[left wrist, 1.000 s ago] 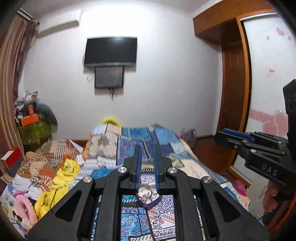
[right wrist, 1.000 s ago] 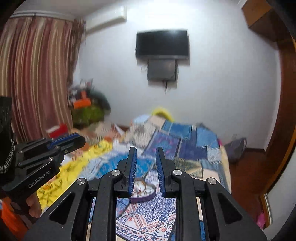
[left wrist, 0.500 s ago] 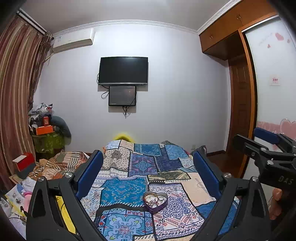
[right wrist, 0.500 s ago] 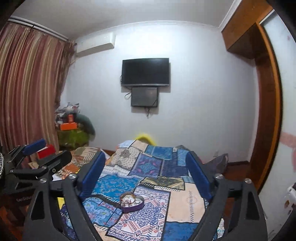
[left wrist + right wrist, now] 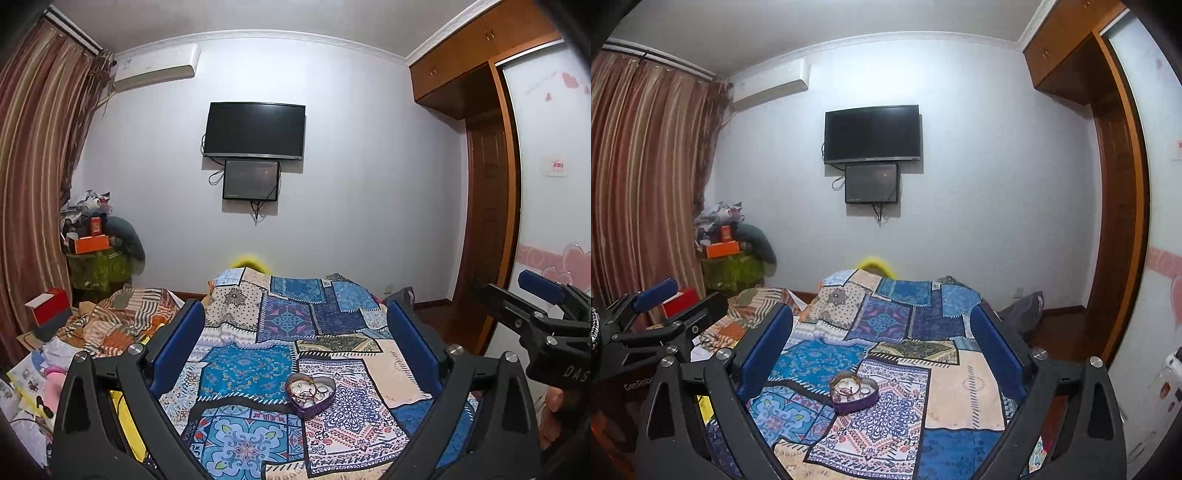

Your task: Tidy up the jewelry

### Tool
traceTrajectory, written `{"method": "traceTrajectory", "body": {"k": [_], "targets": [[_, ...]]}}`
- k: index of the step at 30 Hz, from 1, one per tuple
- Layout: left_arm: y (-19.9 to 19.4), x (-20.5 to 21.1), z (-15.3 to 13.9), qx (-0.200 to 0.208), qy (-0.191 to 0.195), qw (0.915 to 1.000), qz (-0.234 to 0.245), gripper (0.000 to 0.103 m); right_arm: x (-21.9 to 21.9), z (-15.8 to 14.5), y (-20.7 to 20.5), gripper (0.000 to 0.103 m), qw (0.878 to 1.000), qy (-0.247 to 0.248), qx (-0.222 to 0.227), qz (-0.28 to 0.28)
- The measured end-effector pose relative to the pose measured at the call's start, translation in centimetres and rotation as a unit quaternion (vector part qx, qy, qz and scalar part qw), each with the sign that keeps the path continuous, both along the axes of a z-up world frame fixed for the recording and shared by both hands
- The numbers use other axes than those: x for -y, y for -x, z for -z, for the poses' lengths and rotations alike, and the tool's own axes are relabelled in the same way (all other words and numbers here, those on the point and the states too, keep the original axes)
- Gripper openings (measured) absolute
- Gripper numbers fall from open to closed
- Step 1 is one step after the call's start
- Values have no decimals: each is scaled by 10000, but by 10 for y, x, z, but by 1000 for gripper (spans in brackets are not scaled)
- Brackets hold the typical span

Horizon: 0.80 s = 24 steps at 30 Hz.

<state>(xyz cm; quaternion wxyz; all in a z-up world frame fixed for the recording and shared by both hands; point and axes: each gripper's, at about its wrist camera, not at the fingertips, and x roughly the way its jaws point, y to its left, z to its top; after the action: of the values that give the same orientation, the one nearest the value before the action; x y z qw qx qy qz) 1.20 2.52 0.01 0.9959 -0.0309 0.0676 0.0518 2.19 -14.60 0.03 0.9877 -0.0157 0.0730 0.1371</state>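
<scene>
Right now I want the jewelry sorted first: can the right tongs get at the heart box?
Probably yes: the right tongs are wide open, the heart box sits uncovered on the quilt, nothing between.

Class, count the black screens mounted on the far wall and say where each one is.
2: the large screen hangs high on the wall; the small screen sits directly beneath it, cables dangling. None appears hidden.

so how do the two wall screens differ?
The upper TV is clearly wider and taller than the lower screen. The upper TV sits higher and spreads well past the lower screen on both sides. Cables loop around the lower screen, and none show along the upper TV's top. Both are dark, rectangular and wall-mounted.
</scene>
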Motion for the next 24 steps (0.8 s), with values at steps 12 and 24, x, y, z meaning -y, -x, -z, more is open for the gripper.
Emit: {"method": "traceTrajectory", "body": {"k": [12,24], "targets": [[-2,3,0,-46,-33,10000,-10,101,5,2,3,96,9999,-17,-124,29],[-5,8,-1,-81,-59,9999,-22,102,10,2,7,96,9998,-35,-180,33]]}}
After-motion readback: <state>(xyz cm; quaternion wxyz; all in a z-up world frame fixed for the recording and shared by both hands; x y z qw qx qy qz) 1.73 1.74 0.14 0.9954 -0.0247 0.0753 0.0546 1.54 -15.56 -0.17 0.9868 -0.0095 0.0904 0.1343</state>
